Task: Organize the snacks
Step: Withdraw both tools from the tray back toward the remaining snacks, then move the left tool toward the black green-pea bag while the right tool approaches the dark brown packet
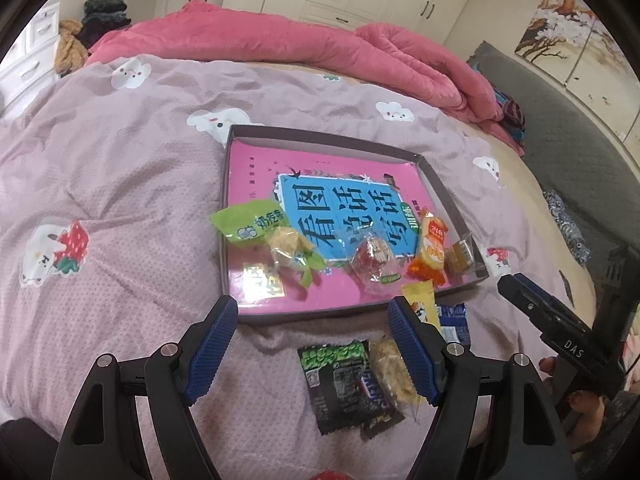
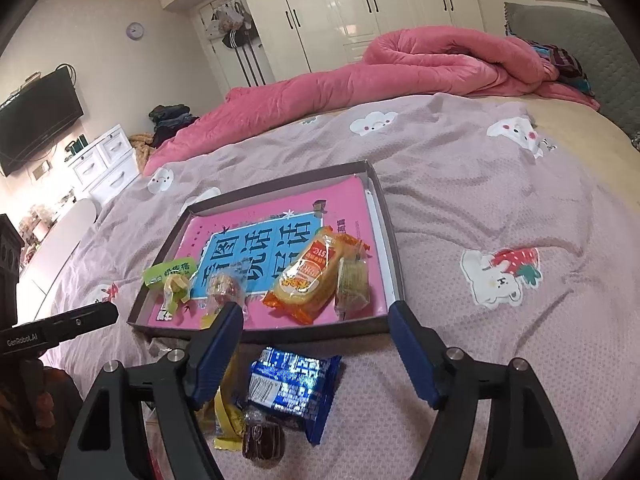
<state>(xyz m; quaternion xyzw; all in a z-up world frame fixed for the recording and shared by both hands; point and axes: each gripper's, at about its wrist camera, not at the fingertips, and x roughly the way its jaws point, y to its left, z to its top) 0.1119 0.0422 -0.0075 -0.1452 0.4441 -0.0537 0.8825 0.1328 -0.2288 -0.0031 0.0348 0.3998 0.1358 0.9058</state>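
Tray (image 1: pixel 440 184) holds sorted snacks; we keep both hand-held grippers, left (image 1: pixel 312 344) and right (image 2: pixel 316 344), apart, empty, over loose blue packet (image 2: pixel 292 392) on bed (image 2: pixel 500 208).

A: The bedspread (image 1: pixel 132 168) across the frame's middle is dusty mauve, printed with white clouds and a strawberry bear. The upper quilt (image 2: pixel 360 80)?

B: Plain coral pink. The centre tray (image 2: pixel 256 334) is dark brown, lined pink with a blue panel.

A: Lower centre, one packet (image 2: pixel 288 392) is blue and white; another (image 1: pixel 340 384) is black and green.
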